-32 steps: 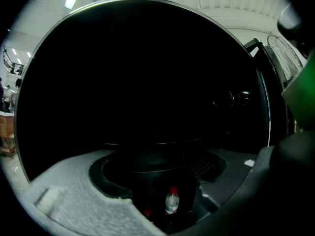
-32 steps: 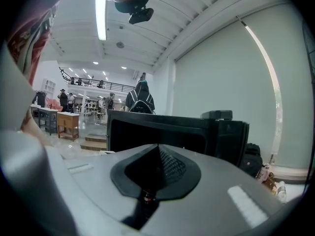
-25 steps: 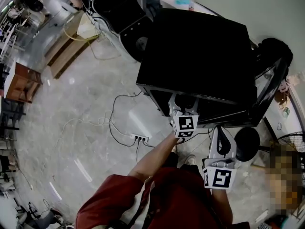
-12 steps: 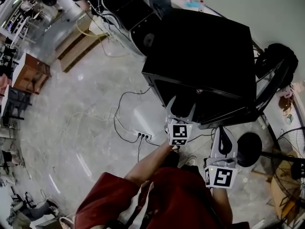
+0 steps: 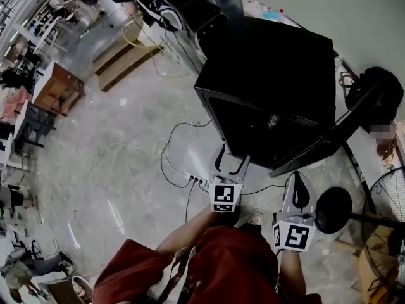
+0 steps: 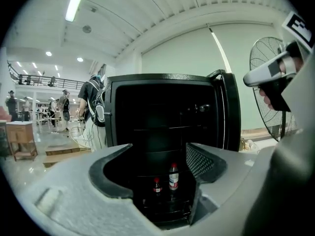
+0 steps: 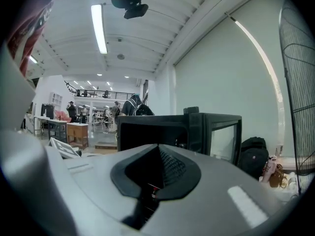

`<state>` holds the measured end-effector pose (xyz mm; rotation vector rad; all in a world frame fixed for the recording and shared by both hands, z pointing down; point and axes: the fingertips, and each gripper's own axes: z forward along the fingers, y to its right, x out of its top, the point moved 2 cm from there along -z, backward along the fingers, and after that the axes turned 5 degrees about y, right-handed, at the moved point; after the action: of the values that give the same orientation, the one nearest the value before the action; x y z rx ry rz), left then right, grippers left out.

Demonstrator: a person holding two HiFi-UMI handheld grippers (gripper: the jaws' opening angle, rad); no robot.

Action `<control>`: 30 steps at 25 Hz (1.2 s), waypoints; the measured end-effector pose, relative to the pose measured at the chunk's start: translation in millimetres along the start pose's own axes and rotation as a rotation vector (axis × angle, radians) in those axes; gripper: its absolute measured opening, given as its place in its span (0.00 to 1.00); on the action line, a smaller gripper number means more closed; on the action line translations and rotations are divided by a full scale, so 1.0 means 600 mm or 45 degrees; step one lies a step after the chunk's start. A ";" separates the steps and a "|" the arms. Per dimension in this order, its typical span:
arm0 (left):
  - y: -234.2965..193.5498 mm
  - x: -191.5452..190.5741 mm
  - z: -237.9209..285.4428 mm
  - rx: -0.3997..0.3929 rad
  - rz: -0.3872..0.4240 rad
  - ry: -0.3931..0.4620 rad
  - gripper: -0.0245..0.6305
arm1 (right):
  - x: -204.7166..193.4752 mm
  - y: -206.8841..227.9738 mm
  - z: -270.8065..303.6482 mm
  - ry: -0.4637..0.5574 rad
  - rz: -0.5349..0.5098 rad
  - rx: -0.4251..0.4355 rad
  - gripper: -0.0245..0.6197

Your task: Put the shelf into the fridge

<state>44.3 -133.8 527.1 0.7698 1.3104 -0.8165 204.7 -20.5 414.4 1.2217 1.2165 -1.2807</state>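
Note:
The black fridge (image 5: pixel 272 62) stands on the floor with its door (image 5: pixel 354 122) swung open to the right. In the left gripper view its dark inside (image 6: pixel 157 112) shows thin horizontal shelf lines (image 6: pixel 157 128), and two red-capped bottles (image 6: pixel 173 177) stand at the bottom. My left gripper (image 5: pixel 233 154) is open and empty, a short way in front of the fridge opening and pointing at it (image 6: pixel 158 151). My right gripper (image 5: pixel 296 177) is shut on nothing, lower and to the right, near the door's edge (image 7: pixel 158 149). I see no loose shelf outside the fridge.
A white power strip (image 5: pixel 197 181) with trailing cables lies on the floor left of the grippers. A round black disc (image 5: pixel 333 209) and a standing fan (image 5: pixel 387 201) are at the right, a black backpack (image 5: pixel 380 87) behind the door. Wooden pallets (image 5: pixel 126 59) lie far left. A person (image 6: pixel 96 107) stands beside the fridge.
My left gripper has pulled back from the fridge opening toward my body, still open and empty. The right gripper has stayed where it was, and the head view has shifted.

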 end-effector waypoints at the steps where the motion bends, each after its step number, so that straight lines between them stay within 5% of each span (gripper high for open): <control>1: 0.000 0.008 -0.012 0.010 -0.012 0.004 0.56 | -0.002 0.002 -0.005 0.004 0.004 0.011 0.04; 13: 0.009 0.145 -0.138 0.072 -0.108 0.068 0.56 | 0.020 0.024 -0.051 0.078 0.071 0.094 0.04; 21: -0.037 0.192 -0.179 0.018 -0.160 0.089 0.55 | 0.078 -0.003 -0.048 0.119 0.019 0.029 0.04; 30: -0.079 0.253 -0.202 -0.021 -0.007 0.194 0.49 | 0.131 -0.065 -0.031 0.176 -0.046 0.035 0.04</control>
<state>-46.0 -66.1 362.2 0.8283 1.4533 -0.7623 163.4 -0.2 337.5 1.3317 1.3289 -1.2604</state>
